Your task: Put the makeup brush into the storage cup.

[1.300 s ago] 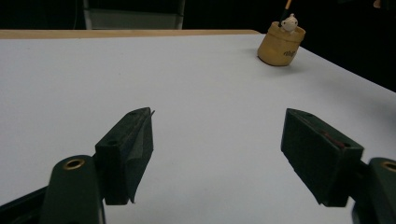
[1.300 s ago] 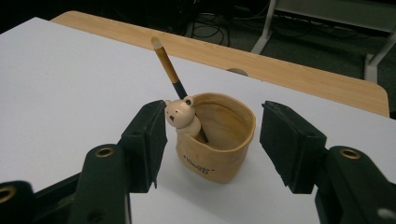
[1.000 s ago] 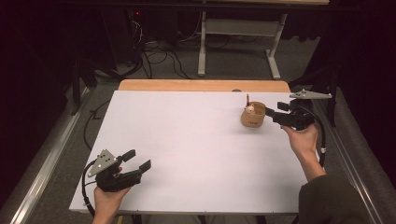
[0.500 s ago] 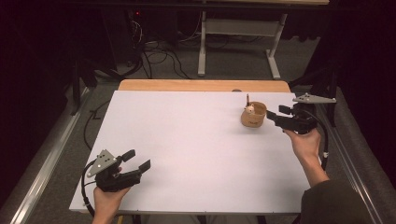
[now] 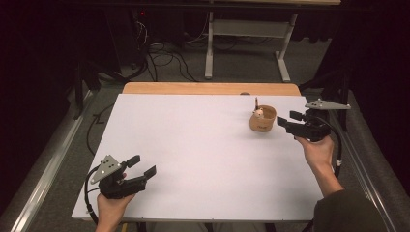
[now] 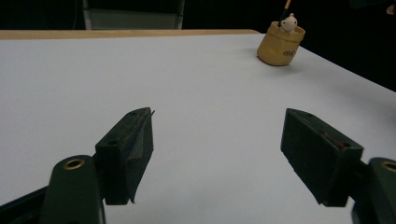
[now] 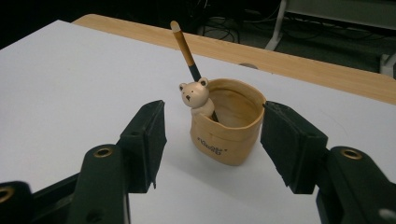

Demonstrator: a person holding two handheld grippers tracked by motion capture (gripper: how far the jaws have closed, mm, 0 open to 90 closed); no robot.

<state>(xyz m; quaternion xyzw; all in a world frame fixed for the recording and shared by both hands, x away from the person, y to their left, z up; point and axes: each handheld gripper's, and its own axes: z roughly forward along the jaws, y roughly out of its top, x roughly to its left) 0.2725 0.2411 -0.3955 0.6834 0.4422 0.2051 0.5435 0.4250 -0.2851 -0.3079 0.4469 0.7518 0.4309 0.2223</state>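
High view — right tongs [image 5: 285, 121] farther from cup [image 5: 262, 119]

Black jaws, brass screws; dark sleeve [image 5: 349, 213]

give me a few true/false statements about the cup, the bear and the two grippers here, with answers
1. The right gripper is shut on the cup. False: its jaws are open, one on either side of the cup, not clamping it.
2. A bear peeks over the cup's rim. True.
3. The stick lies flat on the table. False: it stands tilted in the cup.
4. The left gripper is open and holds nothing. True.
5. The cup sits beside the left gripper. False: it sits far across the table, by the right gripper.
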